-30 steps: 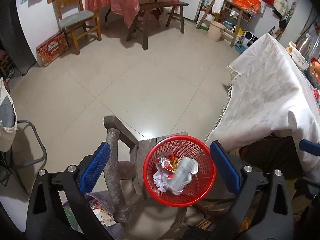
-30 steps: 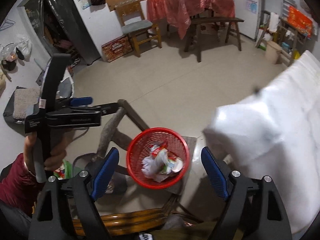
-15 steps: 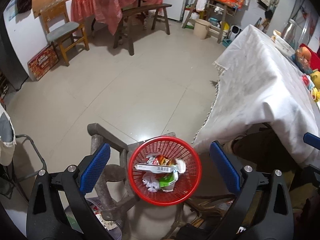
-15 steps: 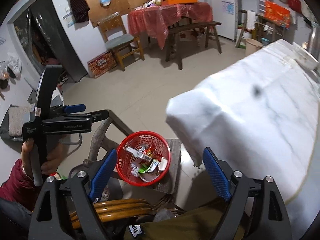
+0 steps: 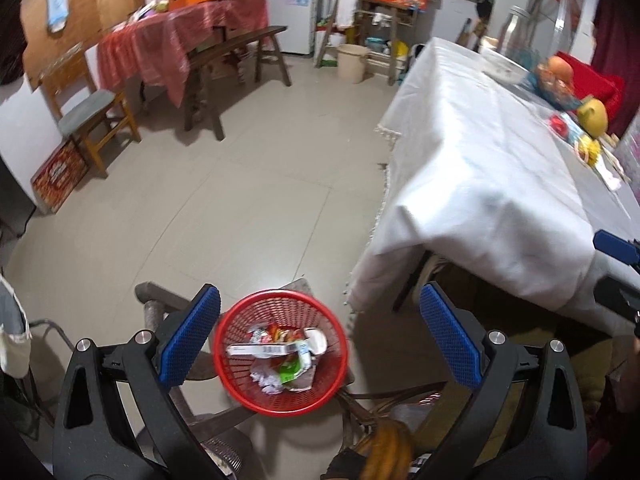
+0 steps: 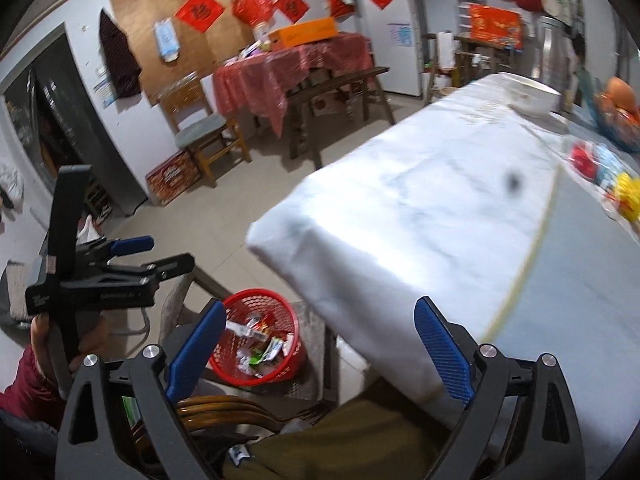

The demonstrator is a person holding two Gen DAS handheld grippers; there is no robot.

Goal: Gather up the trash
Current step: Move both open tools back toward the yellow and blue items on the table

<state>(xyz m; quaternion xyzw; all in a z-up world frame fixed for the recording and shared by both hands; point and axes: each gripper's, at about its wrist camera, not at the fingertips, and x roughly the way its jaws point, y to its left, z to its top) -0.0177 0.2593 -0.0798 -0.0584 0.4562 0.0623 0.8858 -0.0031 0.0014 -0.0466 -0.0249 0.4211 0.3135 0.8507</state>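
Below both wide-apart tools point(image 5: 320, 342) point(image 6: 316, 356), trash point(image 5: 280, 354) lies in the red basket point(image 5: 240, 320)

Grippers: two, a left gripper point(image 5: 320, 338) and a right gripper point(image 6: 320, 354). Red mesh baskets point(image 5: 332, 320): one. Cloth-covered surfaces: two, one white point(image 5: 480, 184) and one red point(image 5: 160, 44). Wooden chairs point(image 5: 92, 112): one. Wooden benches point(image 5: 236, 46): one. Plastic buckets point(image 5: 352, 62): one.

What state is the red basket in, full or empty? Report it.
Partly full. The red basket stands upright, with wrappers and crumpled paper covering its bottom, well below the rim.
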